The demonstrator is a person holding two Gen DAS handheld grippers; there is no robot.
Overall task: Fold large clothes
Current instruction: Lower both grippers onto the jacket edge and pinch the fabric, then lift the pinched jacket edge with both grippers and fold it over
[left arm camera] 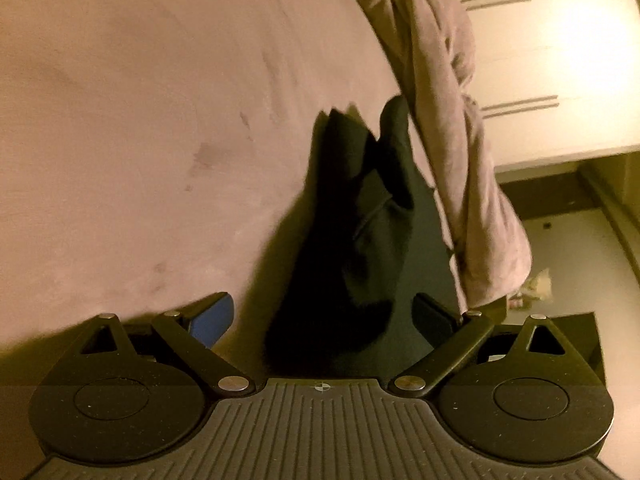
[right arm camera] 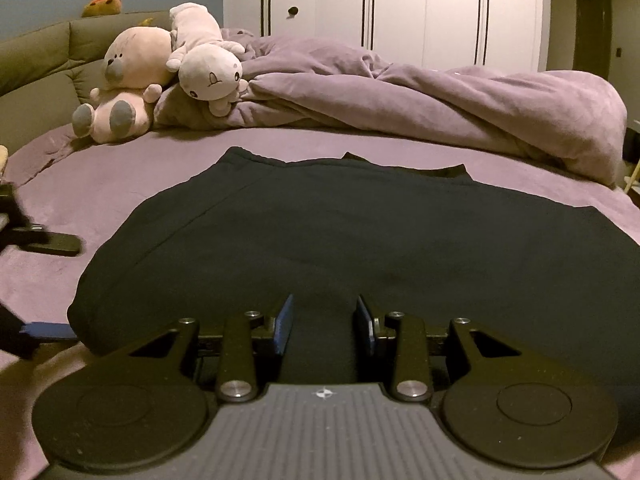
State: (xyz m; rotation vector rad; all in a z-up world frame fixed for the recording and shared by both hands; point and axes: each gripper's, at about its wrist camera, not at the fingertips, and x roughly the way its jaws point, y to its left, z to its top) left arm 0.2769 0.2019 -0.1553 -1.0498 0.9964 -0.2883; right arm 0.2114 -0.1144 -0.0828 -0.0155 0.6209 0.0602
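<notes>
On the left of the right wrist view, the left gripper [right arm camera: 44, 284] is seen at the garment's left edge, low over the bed [right arm camera: 120, 184]. In its own view its fingers [left arm camera: 212, 314] stand wide apart, and dark cloth lies between them, but no pad is seen to press on it; the fingers are therefore judged to be open.

The dark garment [right arm camera: 340, 232] is spread flat on the purple bed, in front of the crumpled duvet [right arm camera: 460, 96] and the plush toys [right arm camera: 160, 68]. It is judged to be soft and limp, of a thick knitted cloth, rather light for its size and not slippery on the fleecy sheet. No shape is kept by it when lifted, so it is best taken at an edge or a corner, where the layers can be pinched together. A hold in the middle is judged to make only a bunch.

Its long axis is judged to run from the near hem away toward the duvet, with the far edge, where a notch like a neck opening is seen, pointing to the wardrobe [right arm camera: 400, 8]. This cannot be told with certainty.

At the near edge, toward the right, the right gripper [right arm camera: 325, 326] is closed on a raised fold of the garment, which fills the gap between its fingers.
</notes>
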